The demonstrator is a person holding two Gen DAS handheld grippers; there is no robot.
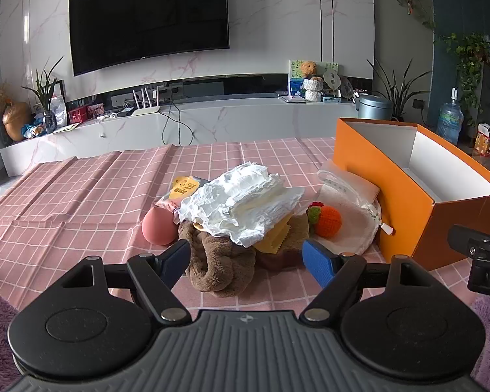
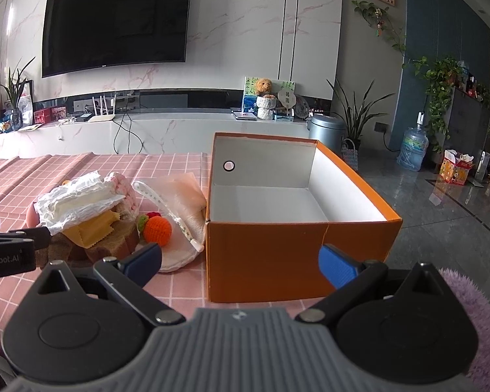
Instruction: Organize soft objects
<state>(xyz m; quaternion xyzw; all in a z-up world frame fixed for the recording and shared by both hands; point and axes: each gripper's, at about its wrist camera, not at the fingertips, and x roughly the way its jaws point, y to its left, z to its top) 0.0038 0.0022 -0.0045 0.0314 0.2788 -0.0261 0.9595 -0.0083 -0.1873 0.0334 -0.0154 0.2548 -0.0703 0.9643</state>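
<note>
My left tongs (image 1: 246, 258) gape wide around the brown plush (image 1: 223, 268), seemingly not touching; my right tongs (image 2: 241, 261) hang spread before the orange box (image 2: 268, 254), gripping nothing.

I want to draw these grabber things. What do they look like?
Both match. The left gripper and right gripper each have two blue ribbed fingers on black linkage arms with silver pivot pins, two round black discs, and a grey ridged body. Seen from the right wrist, the left one's side reads "nRobot.AI".

Wall television (image 1: 148, 21), router (image 1: 145, 108), water bottle (image 1: 449, 122)
</note>
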